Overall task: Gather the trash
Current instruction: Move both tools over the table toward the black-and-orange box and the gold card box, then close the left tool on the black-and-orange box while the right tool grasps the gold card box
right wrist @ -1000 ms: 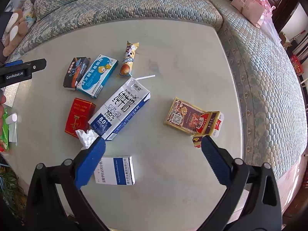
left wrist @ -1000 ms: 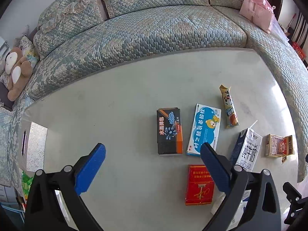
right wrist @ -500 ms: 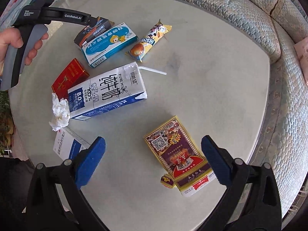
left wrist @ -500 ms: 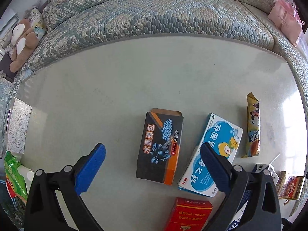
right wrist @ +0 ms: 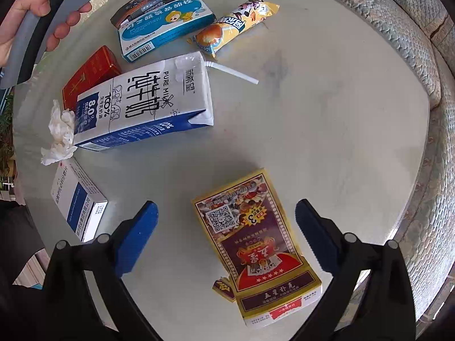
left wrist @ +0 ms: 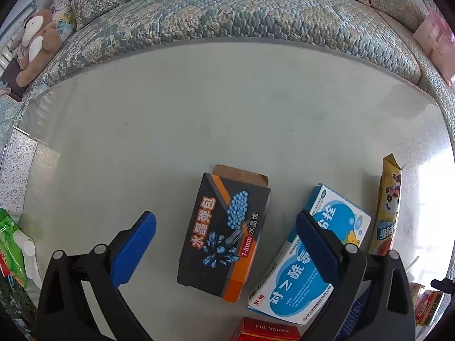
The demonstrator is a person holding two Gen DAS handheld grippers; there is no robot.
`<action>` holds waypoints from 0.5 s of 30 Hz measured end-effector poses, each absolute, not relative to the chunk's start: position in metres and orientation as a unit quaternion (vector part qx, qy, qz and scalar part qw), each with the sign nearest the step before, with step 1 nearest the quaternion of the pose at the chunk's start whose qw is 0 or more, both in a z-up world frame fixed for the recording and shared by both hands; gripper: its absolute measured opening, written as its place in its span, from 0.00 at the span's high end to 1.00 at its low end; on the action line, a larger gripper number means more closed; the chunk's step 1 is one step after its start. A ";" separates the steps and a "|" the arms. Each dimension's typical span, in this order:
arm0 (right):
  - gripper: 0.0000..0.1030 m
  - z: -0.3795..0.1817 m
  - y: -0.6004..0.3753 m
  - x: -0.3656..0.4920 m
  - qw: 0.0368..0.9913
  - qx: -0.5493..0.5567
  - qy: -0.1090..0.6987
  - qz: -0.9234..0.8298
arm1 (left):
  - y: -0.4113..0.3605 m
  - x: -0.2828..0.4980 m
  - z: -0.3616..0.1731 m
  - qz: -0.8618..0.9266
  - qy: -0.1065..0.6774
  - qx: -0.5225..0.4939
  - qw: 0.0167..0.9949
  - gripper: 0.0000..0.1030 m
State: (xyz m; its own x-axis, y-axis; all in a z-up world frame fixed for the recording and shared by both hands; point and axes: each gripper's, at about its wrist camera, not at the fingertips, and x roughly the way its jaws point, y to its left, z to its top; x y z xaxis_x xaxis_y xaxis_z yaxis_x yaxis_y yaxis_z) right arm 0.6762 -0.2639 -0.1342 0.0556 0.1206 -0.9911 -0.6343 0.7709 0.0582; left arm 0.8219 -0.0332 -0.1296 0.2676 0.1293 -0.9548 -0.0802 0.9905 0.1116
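Observation:
My left gripper (left wrist: 226, 224) is open, low over a black and orange box (left wrist: 224, 236) that lies between its fingers. A blue and white medicine box (left wrist: 315, 258) lies under its right finger, a red cigarette pack (left wrist: 267, 331) just below. My right gripper (right wrist: 226, 216) is open around a gold playing-card box (right wrist: 256, 244). Farther off in the right wrist view lie a milk carton (right wrist: 148, 105) with a straw, a crumpled tissue (right wrist: 59, 133), a white and blue box (right wrist: 76, 201) and a yellow snack wrapper (right wrist: 236, 25).
The table (left wrist: 199, 119) is pale and round-edged, with a quilted sofa (left wrist: 241, 8) curving around its far and right sides. A teddy bear (left wrist: 37, 45) sits on the sofa at far left. A green packet (left wrist: 8, 247) lies off the table's left edge.
Both grippers have come down and closer to the table. The left one now straddles the black and orange box; the right one now straddles the playing-card box.

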 end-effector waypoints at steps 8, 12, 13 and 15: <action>0.16 -0.145 -0.263 0.681 0.691 -0.211 0.637 0.269 | -0.030 0.824 -0.145 0.064 0.614 0.006 0.787 0.07; 0.16 -0.150 -0.271 0.681 0.693 -0.206 0.638 0.266 | -0.021 0.818 -0.155 0.069 0.620 -0.003 0.782 0.07; 0.16 -0.150 -0.272 0.682 0.694 -0.205 0.638 0.265 | -0.018 0.817 -0.155 0.069 0.619 -0.008 0.782 0.06; 0.16 -0.150 -0.274 0.684 0.696 -0.202 0.637 0.264 | -0.013 0.816 -0.156 0.071 0.619 -0.017 0.782 0.06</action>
